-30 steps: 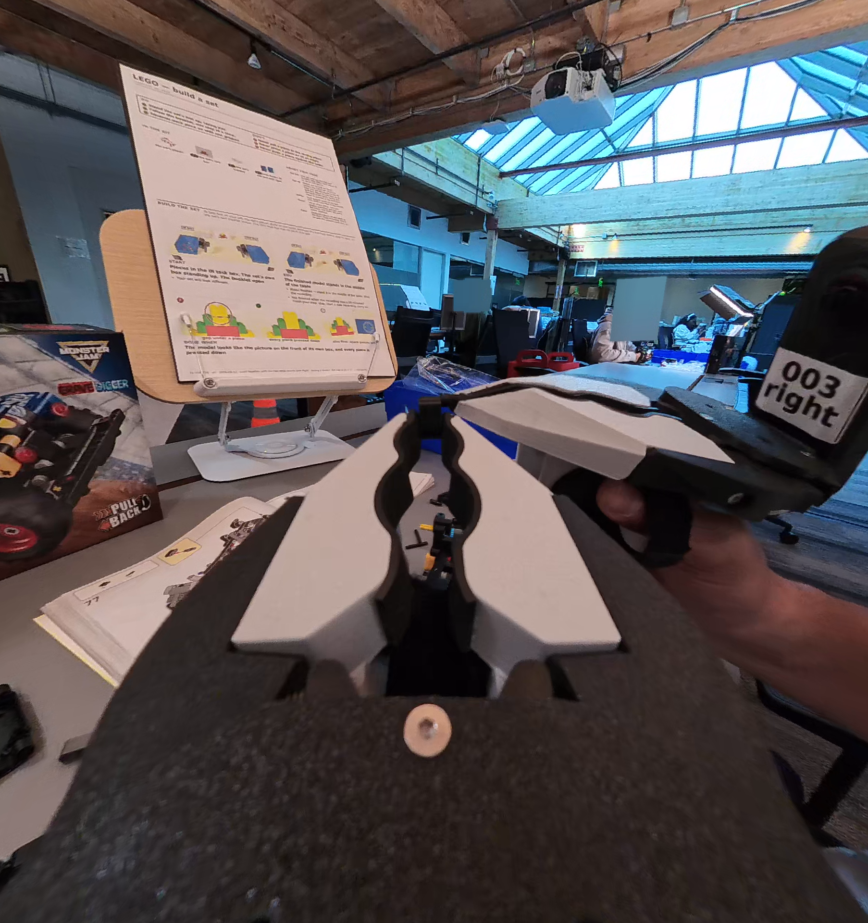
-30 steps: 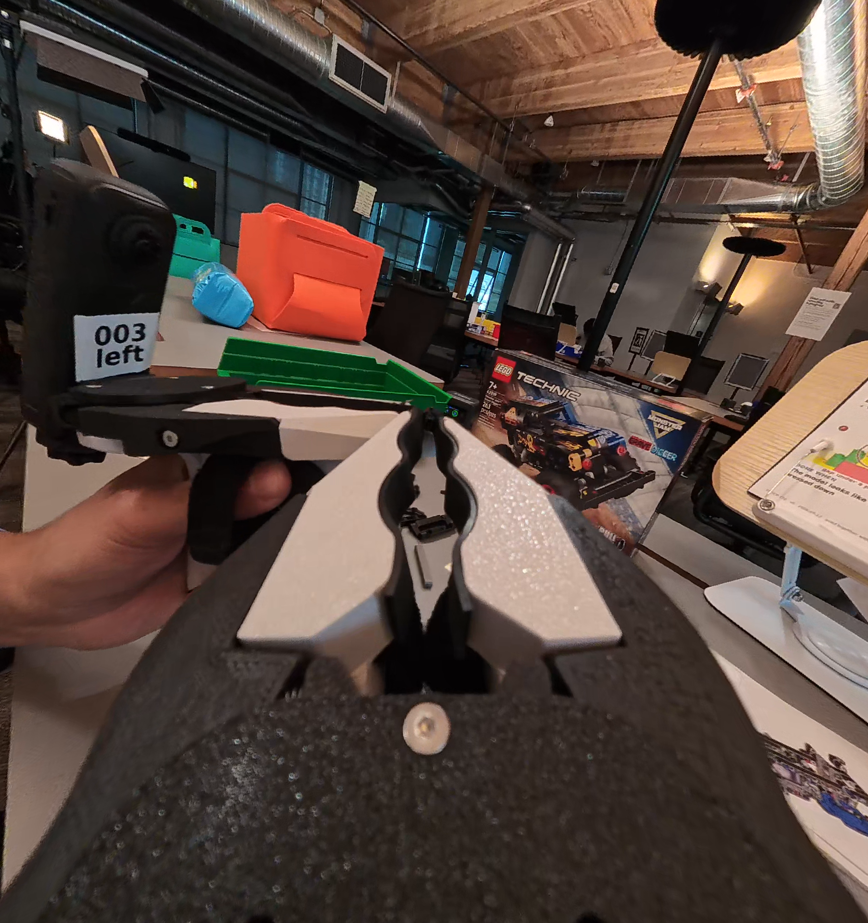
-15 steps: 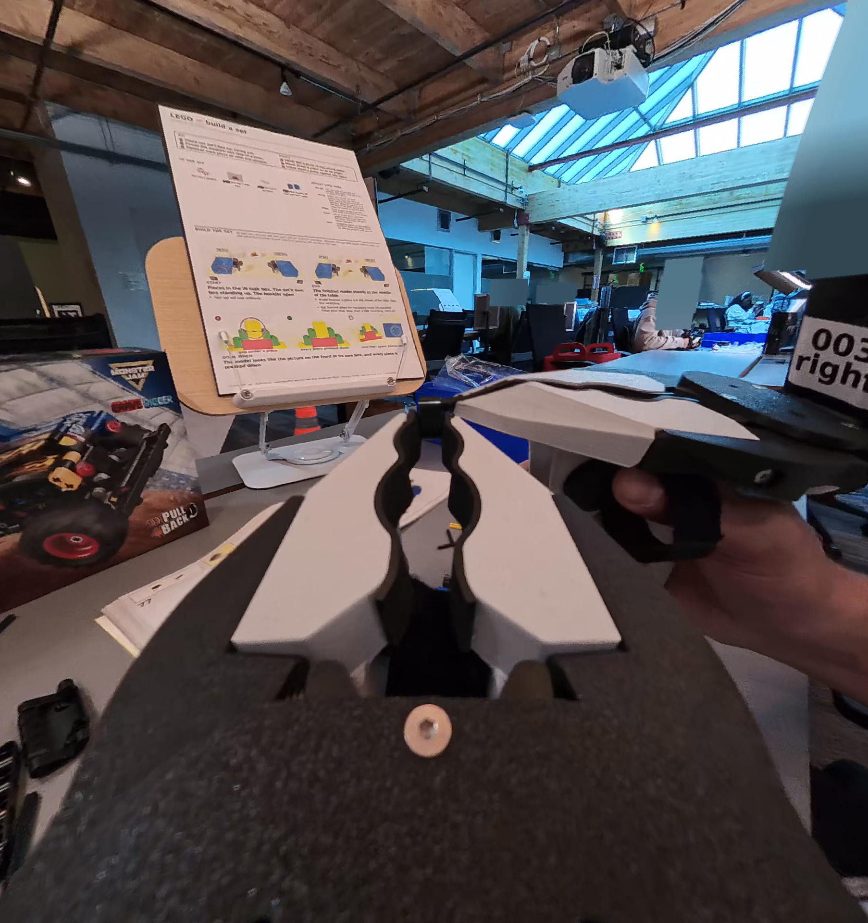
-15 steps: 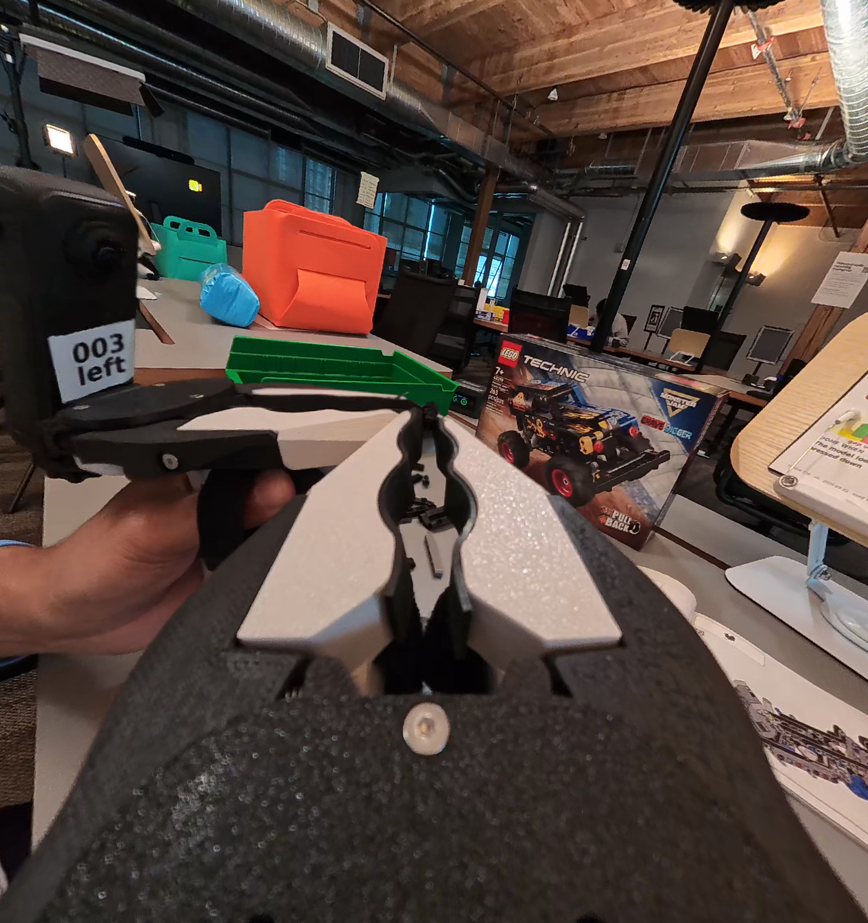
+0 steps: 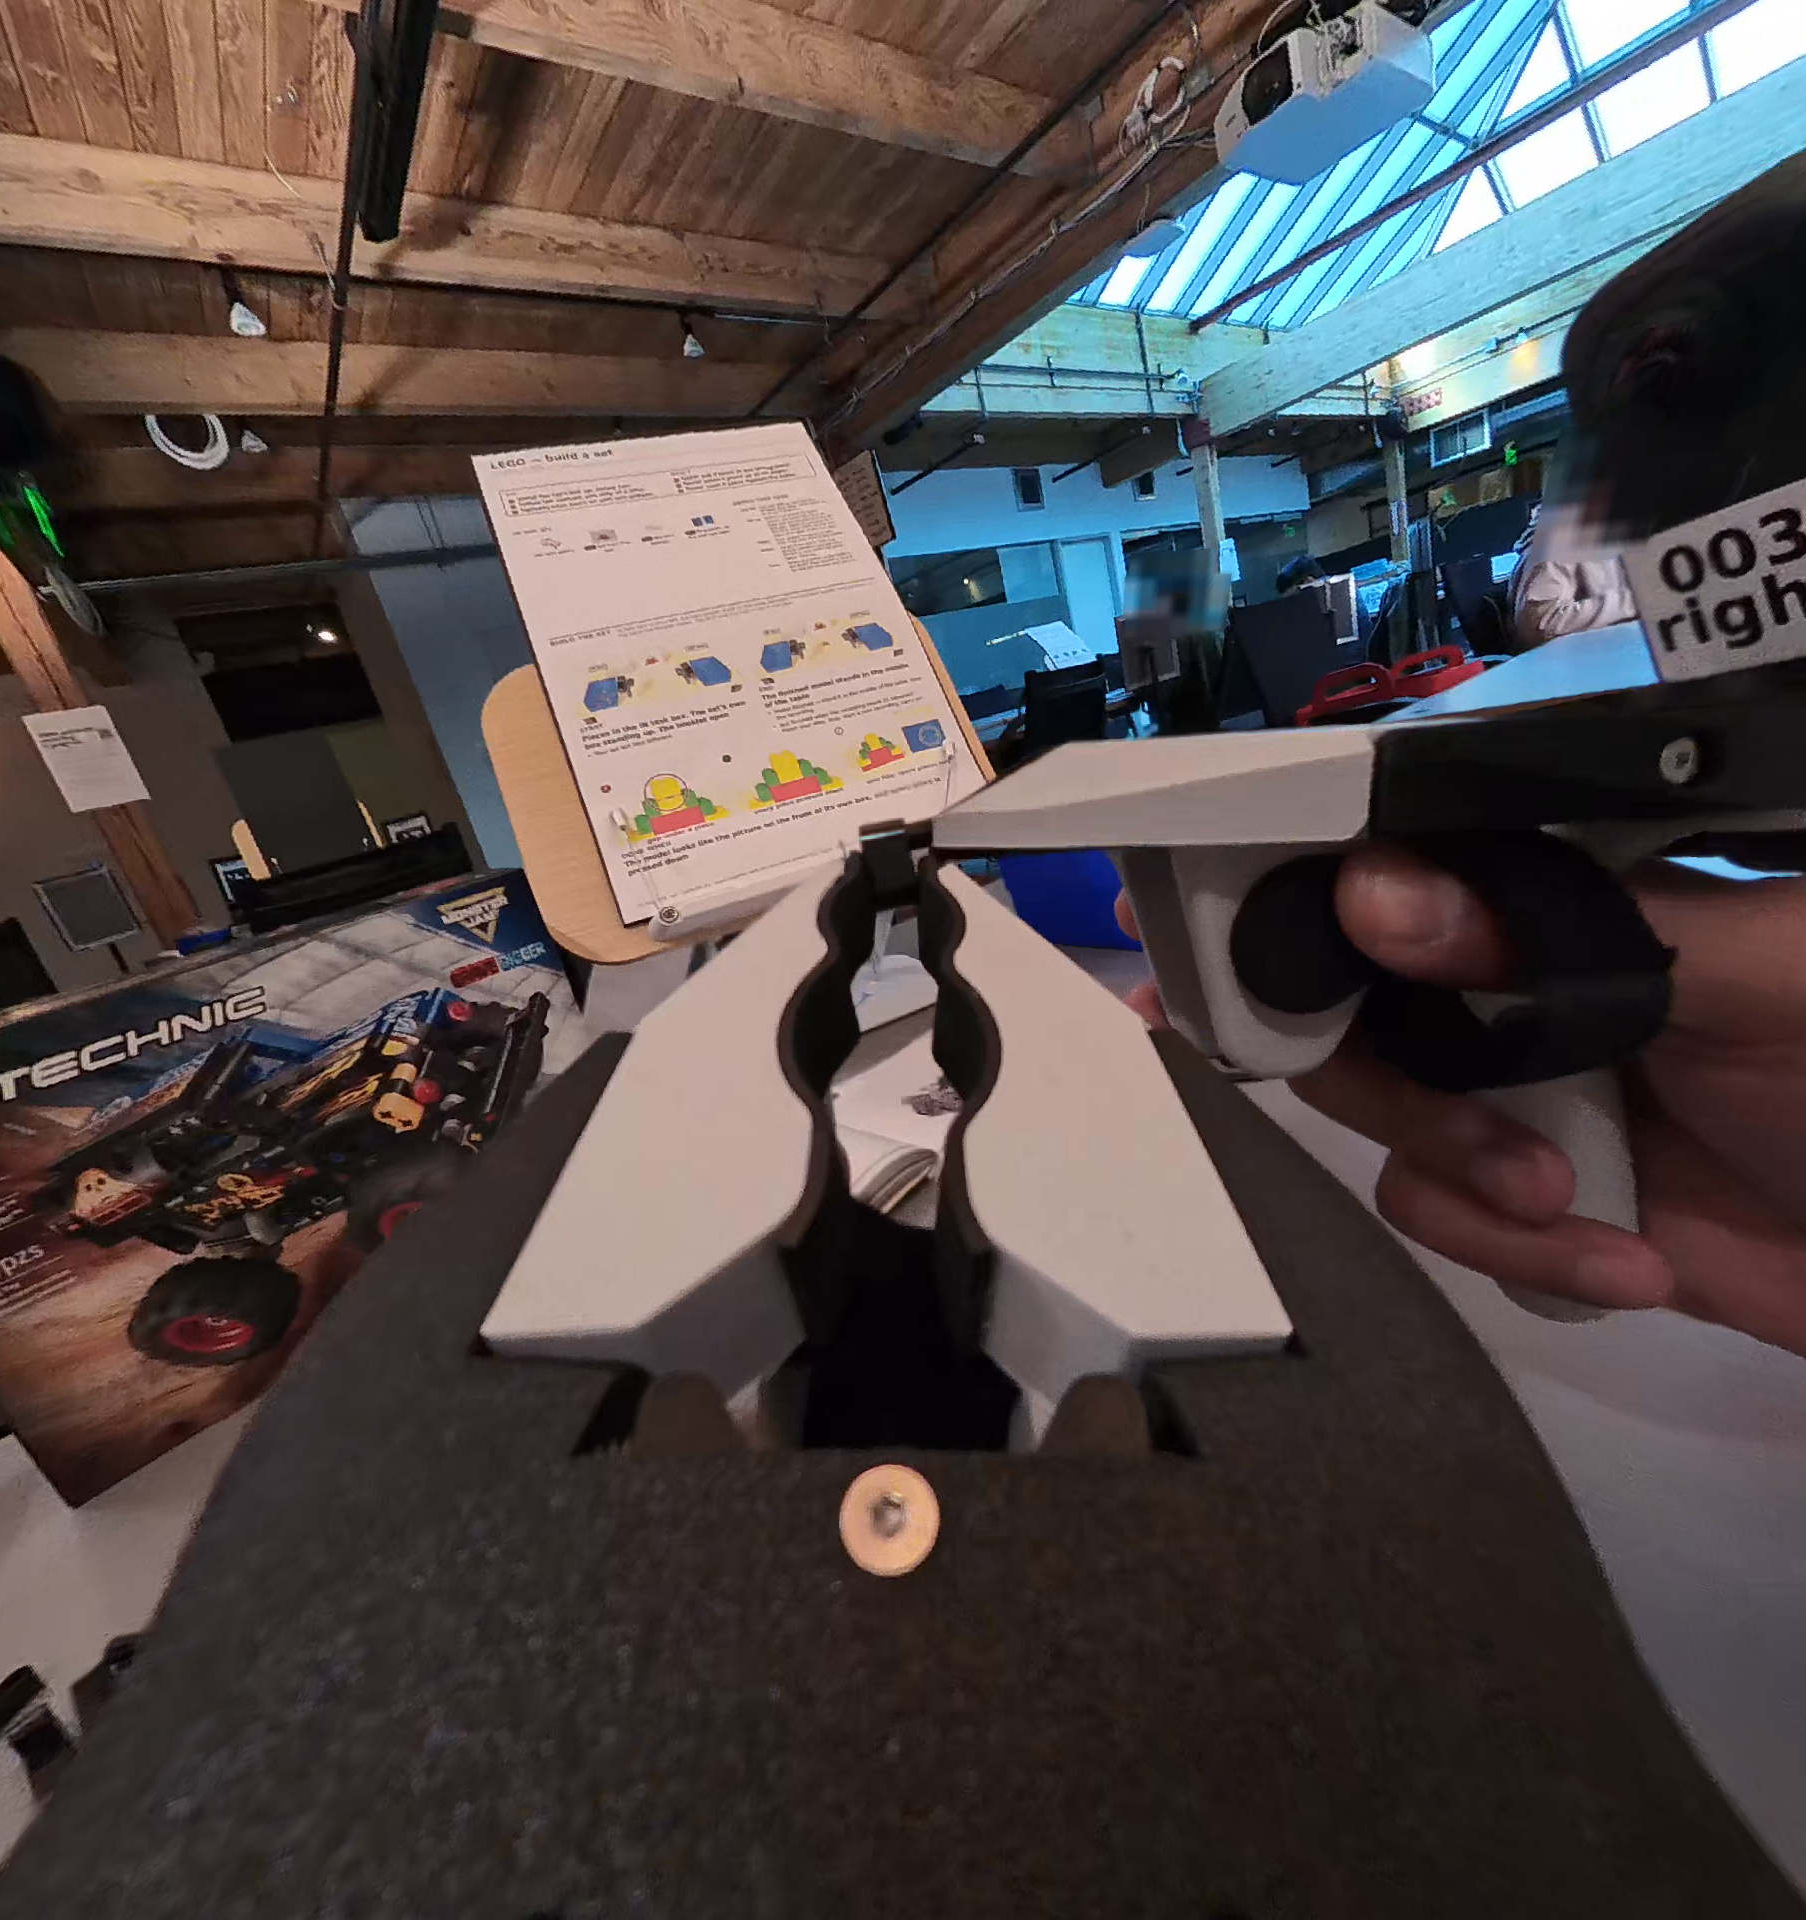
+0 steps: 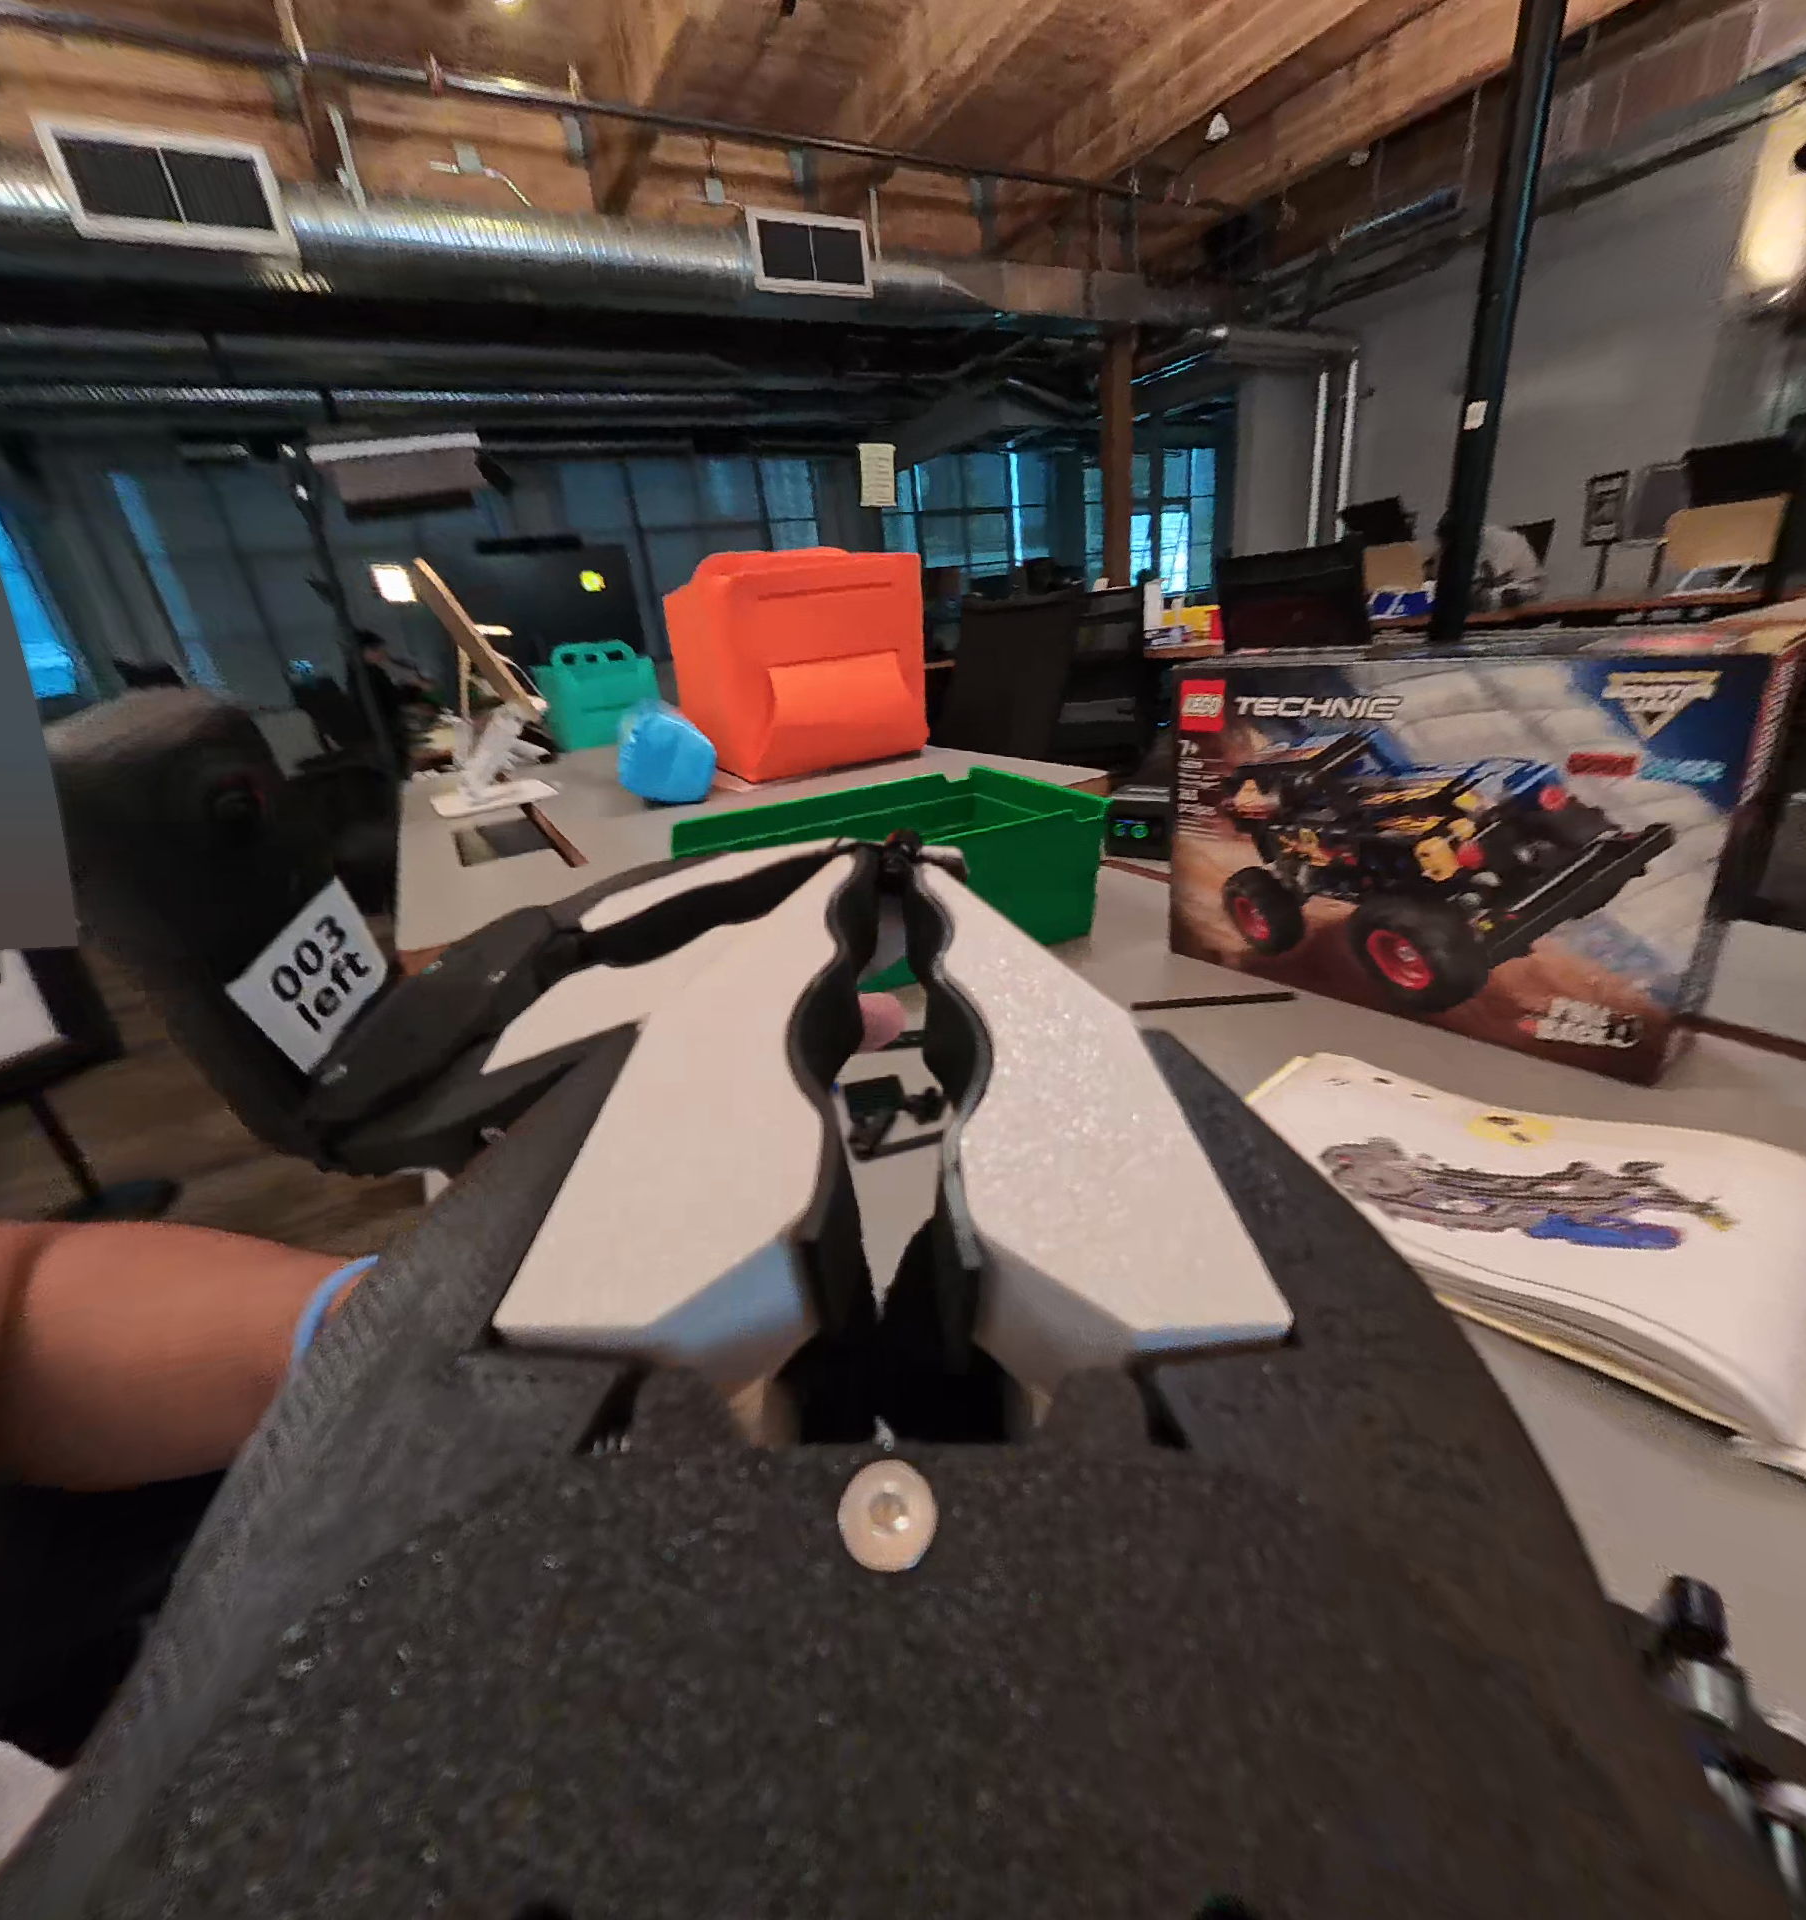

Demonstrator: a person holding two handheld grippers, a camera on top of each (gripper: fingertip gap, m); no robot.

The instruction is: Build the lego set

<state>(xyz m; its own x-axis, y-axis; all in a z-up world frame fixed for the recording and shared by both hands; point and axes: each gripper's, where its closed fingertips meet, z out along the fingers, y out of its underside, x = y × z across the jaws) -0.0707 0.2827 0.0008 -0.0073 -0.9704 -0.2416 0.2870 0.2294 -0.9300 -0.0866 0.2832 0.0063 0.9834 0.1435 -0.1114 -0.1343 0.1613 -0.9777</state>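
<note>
My left gripper (image 5: 886,883) is raised above the table, shut on a small black lego piece (image 5: 886,854) at its tips. My right gripper (image 5: 937,828) comes in from the right in a hand, and its tip touches that piece. In the right wrist view my right gripper (image 6: 891,871) is shut on a small dark piece (image 6: 895,844). The left gripper (image 6: 849,856) meets it from the left. I cannot tell whether both hold one piece or two joined ones. Loose black lego parts (image 6: 878,1112) lie on the table below.
The lego set box (image 5: 224,1122) stands at the left; it also shows in the right wrist view (image 6: 1450,831). An open instruction booklet (image 6: 1564,1226) lies at the right. A green bin (image 6: 992,831), an orange box (image 6: 795,665) and an instruction sheet on a stand (image 5: 733,665) are behind. My two grippers' fingertips are within a few centimetres of each other.
Both grippers have risen and tilted, with their tips kept together. The left view now looks higher, at the sheet and ceiling. The right view has swung to the right.
</note>
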